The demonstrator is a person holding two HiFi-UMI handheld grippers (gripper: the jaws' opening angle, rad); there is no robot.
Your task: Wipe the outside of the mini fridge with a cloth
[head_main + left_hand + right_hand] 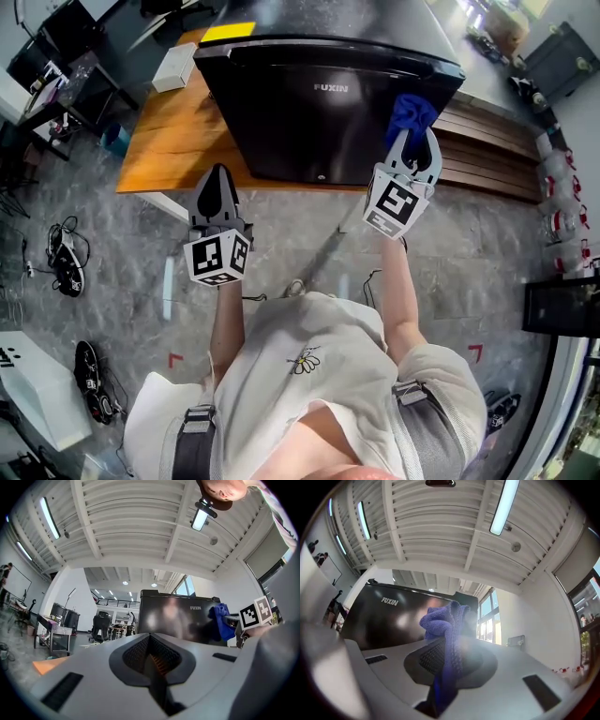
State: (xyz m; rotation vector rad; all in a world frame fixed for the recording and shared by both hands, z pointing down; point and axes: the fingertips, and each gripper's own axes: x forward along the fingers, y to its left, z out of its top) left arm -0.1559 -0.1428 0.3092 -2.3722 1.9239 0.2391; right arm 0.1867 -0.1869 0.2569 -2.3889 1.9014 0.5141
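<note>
**Where cloth meets door: wiping stock, largest to smallest**

As you stand facing it, item one is the mini fridge [319,103]: black, glossy, door shut, brand lettering toward you.

- **Item two:** the wooden platform [169,141] that it stands on.
- **Item three:** the right gripper [413,141], raised at the door's upper right. Its jaws pinch item five, with the wad bunched beyond the tips.
- **Item four:** the left gripper [217,183], low and short of the door's lower left. Its jaws are pressed together on nothing.
- **Item five:** the blue cloth [411,112], at or just off the door face near its right edge. No view confirms contact.

**Handling note:** the step in hand looks to be the front panel.
- Lay the wad flat on the gloss, so that fabric and not jaw tips meets the door.
- Run overlapping strokes across the panel.
- Grip firmly enough that the cloth cannot slip out.
- Should the cabinet slide under pressure, brace it with your idle left gripper.
</note>
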